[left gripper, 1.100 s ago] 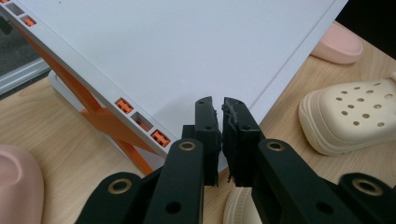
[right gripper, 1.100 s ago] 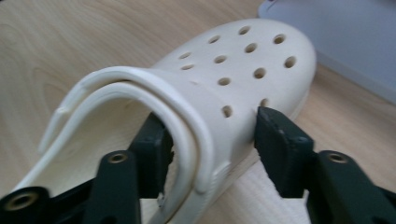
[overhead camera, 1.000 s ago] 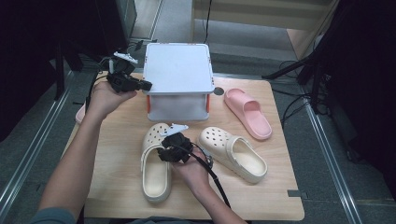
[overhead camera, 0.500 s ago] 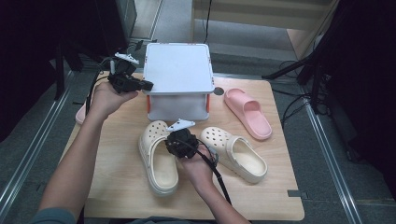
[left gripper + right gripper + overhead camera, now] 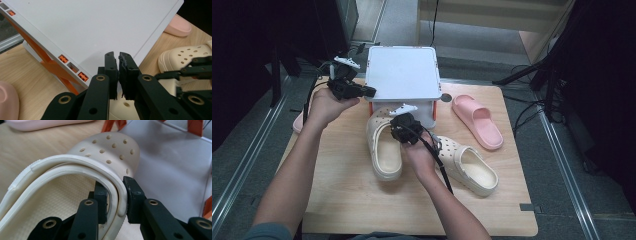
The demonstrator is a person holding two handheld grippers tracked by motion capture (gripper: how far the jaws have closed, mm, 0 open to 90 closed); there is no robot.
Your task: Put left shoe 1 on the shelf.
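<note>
A cream clog [image 5: 384, 150] lies in front of a white shoe rack [image 5: 402, 75] with orange braces, its toe at the rack's front edge. My right gripper [image 5: 401, 131] has just been closing and is now shut on the clog's side rim; in the right gripper view [image 5: 116, 187] one pad sits inside the rim and one outside. The perforated toe [image 5: 110, 147] points at the rack's lower shelf [image 5: 170, 170]. My left gripper [image 5: 368, 91] hovers at the rack's front left corner, over the white top [image 5: 87, 32], its jaws [image 5: 118, 57] shut with nothing seen between them.
A second cream clog [image 5: 467, 167] lies to the right on the wooden table [image 5: 362, 205]. One pink slipper [image 5: 477, 120] lies right of the rack, another [image 5: 299, 122] at the table's left edge. Metal rails run along both sides.
My right gripper has closed on the cream clog and slid it away from the person, toward the rack. The left hand has stayed put.
</note>
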